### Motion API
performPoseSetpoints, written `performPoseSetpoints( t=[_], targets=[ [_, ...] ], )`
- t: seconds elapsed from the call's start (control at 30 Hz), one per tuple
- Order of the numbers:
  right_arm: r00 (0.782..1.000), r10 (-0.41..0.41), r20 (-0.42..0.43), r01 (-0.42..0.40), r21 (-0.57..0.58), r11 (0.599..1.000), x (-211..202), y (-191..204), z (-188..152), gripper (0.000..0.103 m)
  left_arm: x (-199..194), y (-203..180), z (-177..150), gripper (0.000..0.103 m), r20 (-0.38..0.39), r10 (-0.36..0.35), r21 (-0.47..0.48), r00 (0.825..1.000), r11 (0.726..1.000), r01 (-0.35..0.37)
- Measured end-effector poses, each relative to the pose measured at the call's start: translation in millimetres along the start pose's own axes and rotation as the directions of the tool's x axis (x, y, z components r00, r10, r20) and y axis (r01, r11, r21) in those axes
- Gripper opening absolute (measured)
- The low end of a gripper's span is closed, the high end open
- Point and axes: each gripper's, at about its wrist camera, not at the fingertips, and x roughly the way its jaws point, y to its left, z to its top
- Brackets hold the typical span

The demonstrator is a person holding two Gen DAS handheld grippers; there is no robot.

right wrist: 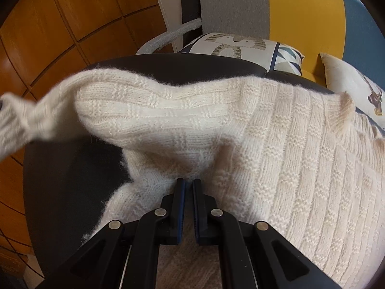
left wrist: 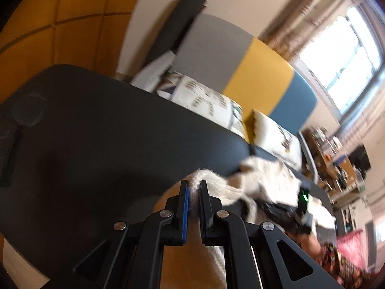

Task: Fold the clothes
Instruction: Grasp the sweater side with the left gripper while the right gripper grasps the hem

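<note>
A cream knitted sweater [right wrist: 276, 149] lies spread over the dark table [right wrist: 67, 180]. My right gripper [right wrist: 189, 183] is shut on a fold of the sweater near its lower body. One sleeve [right wrist: 149, 106] is lifted and stretches off to the left. In the left wrist view my left gripper [left wrist: 193, 184] is shut on the sleeve cuff [left wrist: 211, 183] and holds it above the dark table [left wrist: 96, 132]. The rest of the sweater [left wrist: 269, 178] trails away to the right toward the other gripper [left wrist: 286, 213], which shows as a dark blurred shape.
Behind the table stands a sofa with grey, yellow and blue back panels [right wrist: 305, 7] and patterned cushions [right wrist: 240, 45]. A wooden floor [right wrist: 60, 24] lies to the left. A window [left wrist: 341, 55] and cluttered shelves [left wrist: 336, 163] are at the right.
</note>
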Motion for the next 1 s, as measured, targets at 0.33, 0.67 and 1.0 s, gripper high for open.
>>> performPoseSetpoints(
  t=[0.33, 0.67, 1.0],
  targets=[
    [0.999, -0.020, -0.035, 0.020, 0.010, 1.000, 1, 1, 2, 0.003, 49, 50, 56, 0.007, -0.028, 0.172, -0.001, 0.985, 0.985, -0.172],
    [0.996, -0.071, -0.047, 0.070, -0.009, 0.997, 5, 7, 5, 0.003, 111, 76, 96, 0.006, -0.041, 0.345, 0.054, 0.938, 0.938, -0.343],
    [0.997, -0.070, -0.042, 0.070, 0.009, 0.997, 7, 7, 5, 0.003, 133, 115, 69, 0.007, -0.083, 0.312, 0.074, 0.946, 0.949, -0.306]
  ],
)
